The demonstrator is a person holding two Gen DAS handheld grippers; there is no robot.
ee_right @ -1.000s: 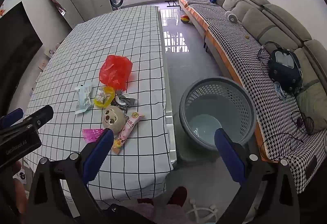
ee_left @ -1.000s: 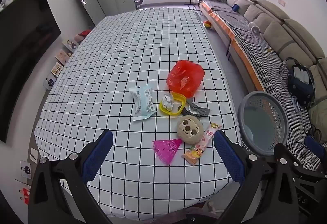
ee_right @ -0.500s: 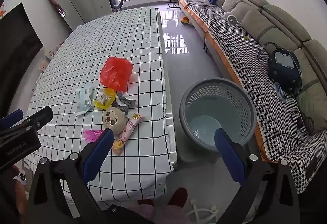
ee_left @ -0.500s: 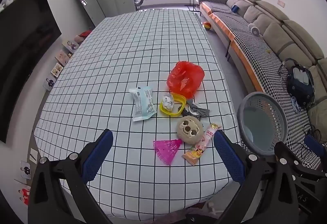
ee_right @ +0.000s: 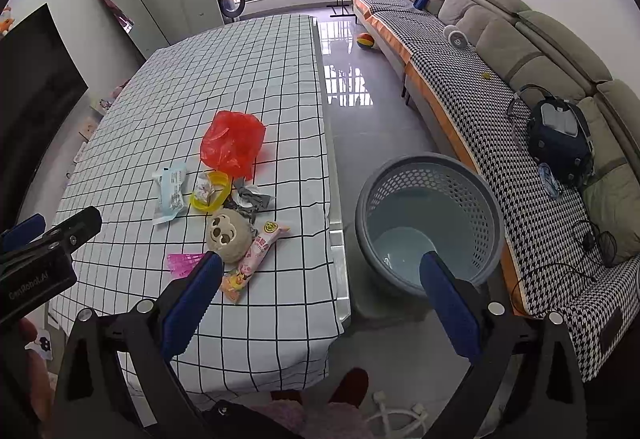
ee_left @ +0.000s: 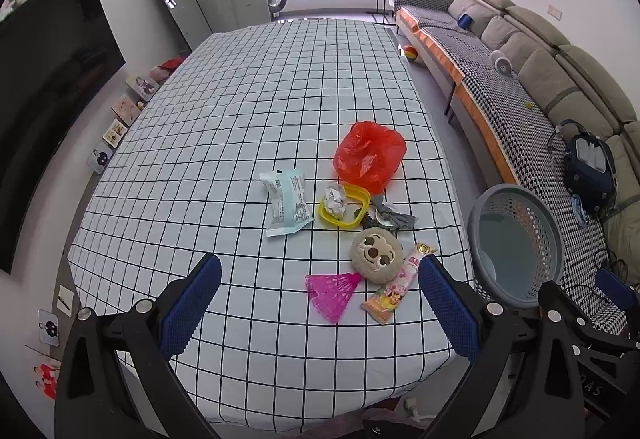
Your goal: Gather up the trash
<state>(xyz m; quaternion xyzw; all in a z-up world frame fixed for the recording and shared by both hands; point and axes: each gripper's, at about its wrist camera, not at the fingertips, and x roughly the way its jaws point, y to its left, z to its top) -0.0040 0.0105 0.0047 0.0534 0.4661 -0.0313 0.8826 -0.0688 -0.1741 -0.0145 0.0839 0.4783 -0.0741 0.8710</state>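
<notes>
The trash lay bunched near the tabletop's (ee_left: 248,87) right edge, none of it yet in the basket (ee_right: 430,175), which stood empty on the floor just beside that edge. In the left wrist view the cluster sat around the centre: a red plastic bag (ee_left: 370,155) at 12 o'clock of the group, a pale wrapper (ee_left: 286,201) at 9 o'clock, a yellow ring (ee_left: 344,205) with a crumpled paper wad (ee_left: 335,195) in it at the middle, grey scraps (ee_left: 394,217) at 3 o'clock, and a pink snack packet (ee_left: 398,281) at 5 o'clock. A plush toy (ee_left: 376,255) touched the packet, and a pink shuttlecock (ee_left: 332,291) lay at 6 o'clock; these two looked like keepers rather than trash. The left gripper (ee_left: 320,303) hovered above the near end of the tabletop, jaws spread wide and holding nothing; the right gripper (ee_right: 320,299) hung over the table's right edge, its jaws equally wide and empty, with the basket at its 2 o'clock. The step in hand appeared to be the opening approach, before any first pick. The snack packet, nearest both grippers, seemed the likeliest first target; the next move would call for lowering one gripper so its jaws straddle the packet's narrow width without nudging the toy, then closing and carrying it across to the basket.
</notes>
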